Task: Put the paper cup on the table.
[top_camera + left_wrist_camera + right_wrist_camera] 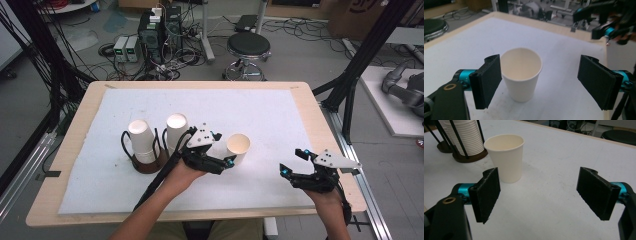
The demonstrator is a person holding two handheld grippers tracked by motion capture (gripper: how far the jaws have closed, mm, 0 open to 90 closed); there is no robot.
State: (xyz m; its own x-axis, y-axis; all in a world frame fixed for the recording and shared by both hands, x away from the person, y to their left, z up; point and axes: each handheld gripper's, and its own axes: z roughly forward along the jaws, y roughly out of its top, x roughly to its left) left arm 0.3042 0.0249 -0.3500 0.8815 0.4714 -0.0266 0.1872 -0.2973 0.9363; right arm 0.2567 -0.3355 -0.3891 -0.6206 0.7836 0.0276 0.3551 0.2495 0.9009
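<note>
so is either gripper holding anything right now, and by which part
Nothing is held. The left gripper is open around the upright paper cup, pads apart from it. The right gripper is open and empty.

No text, label, brand or number can be read in these pictures; the paper cup point(521, 72) carries no print on its side.

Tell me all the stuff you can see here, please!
Paper cup: one, cream, upright on the white mat, beside the left gripper.
Cup stacks: two, white, upside down in dark wire holders, left on the mat.
White mat: one, covering the wooden table.
Stool: one, black, beyond the table.
Computer boxes: black, on the floor with cables.
Left gripper: black, open, by the cup.
Right gripper: black, open, near the table's right.
</note>
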